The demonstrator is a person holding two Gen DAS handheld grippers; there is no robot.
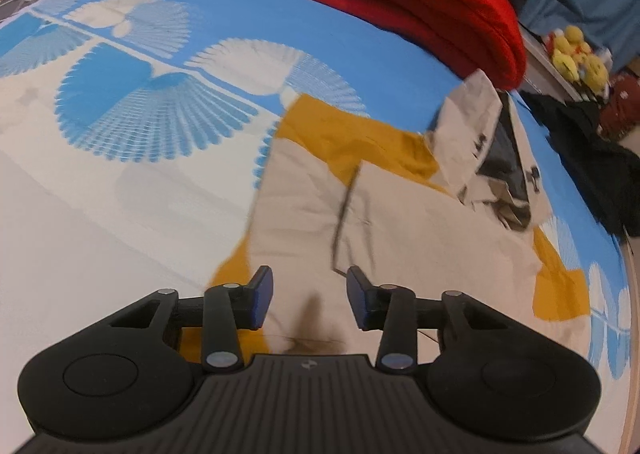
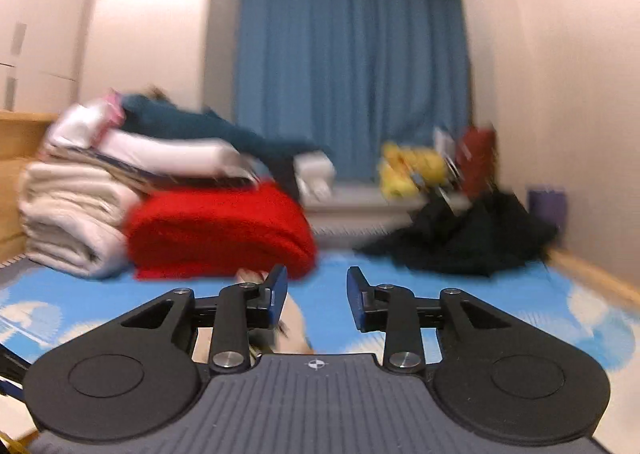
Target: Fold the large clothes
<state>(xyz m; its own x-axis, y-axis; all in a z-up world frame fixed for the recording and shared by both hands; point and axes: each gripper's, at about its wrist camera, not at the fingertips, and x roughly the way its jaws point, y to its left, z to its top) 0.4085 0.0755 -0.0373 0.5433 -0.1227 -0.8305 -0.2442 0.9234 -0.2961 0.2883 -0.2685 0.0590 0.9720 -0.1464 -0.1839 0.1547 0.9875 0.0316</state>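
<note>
In the left wrist view the left claw (image 1: pixel 308 300) stood wide, gripping nothing, low in the frame over a cream and mustard-yellow fabric garment (image 1: pixel 384 221) spread across the centre and right of a blue bed sheet with white fan patterns (image 1: pixel 140 105). A folded red knitted blanket (image 1: pixel 416 1) sat at the upper right. In the right wrist view the right claw (image 2: pixel 316 300) was likewise wide and held nothing, with a crumpled black cloth heap (image 2: pixel 464 238) at the middle right.
</note>
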